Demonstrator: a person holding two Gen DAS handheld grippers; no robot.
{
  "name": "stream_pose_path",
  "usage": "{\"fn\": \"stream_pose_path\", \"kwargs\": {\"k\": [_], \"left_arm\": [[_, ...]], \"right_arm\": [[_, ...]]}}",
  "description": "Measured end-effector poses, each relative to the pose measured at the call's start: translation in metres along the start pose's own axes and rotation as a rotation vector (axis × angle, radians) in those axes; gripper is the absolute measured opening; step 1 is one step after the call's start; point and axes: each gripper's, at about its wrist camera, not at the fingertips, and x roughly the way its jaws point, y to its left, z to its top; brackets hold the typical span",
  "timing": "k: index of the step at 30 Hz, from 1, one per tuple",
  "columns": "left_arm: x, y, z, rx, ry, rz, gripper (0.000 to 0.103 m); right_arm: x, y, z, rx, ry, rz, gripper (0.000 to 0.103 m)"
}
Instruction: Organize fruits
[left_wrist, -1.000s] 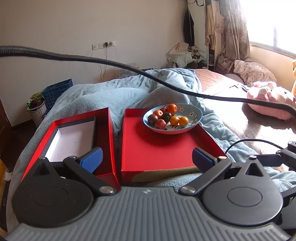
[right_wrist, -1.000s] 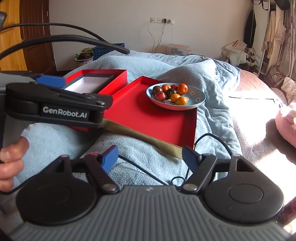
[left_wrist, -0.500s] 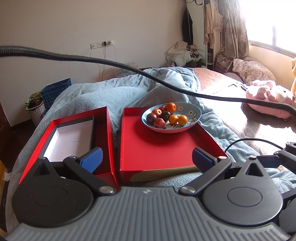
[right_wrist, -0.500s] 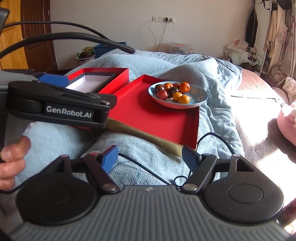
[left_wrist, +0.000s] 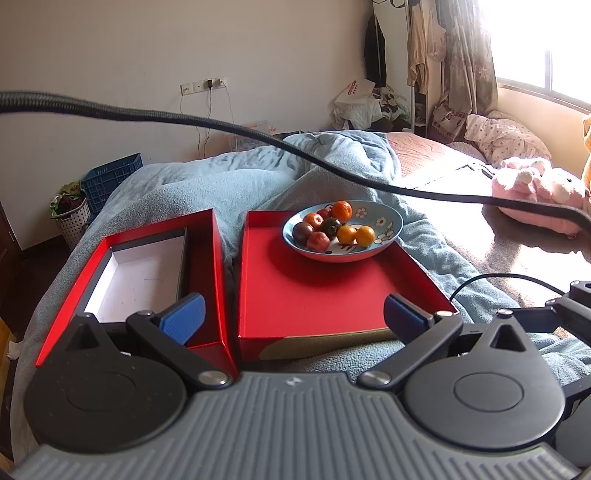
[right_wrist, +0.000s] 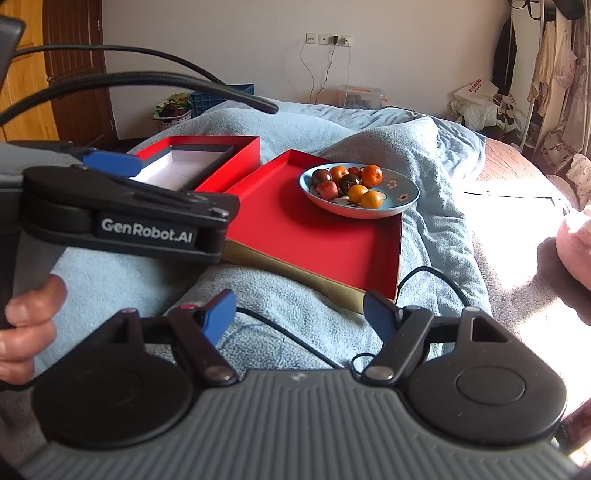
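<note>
Meanwhile, both the left tool (left_wrist: 293, 314) and right tool (right_wrist: 299, 314) hover wide and empty above the bed (left_wrist: 207, 184), fruits (left_wrist: 332, 229) heaped in a bowl (left_wrist: 384, 236) on the red lid (left_wrist: 325, 295), awaiting sorting.

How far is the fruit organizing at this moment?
All visible fruits lie together in the blue bowl on the flat red tray; the deep red box holds none. The left gripper and right gripper are open, holding nothing. This fits either fruits gathered or fruits waiting for sorting.
</note>
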Motion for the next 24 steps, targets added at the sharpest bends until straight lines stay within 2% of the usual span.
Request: {"fn": "stream_pose_path", "kwargs": {"k": [24], "left_arm": [[0.0048, 0.0001, -0.0017, -0.001, 0.009, -0.003, 0.103]], "right_arm": [[0.0026, 0.001, 0.0, 0.0, 0.004, 0.011, 0.078]]}}
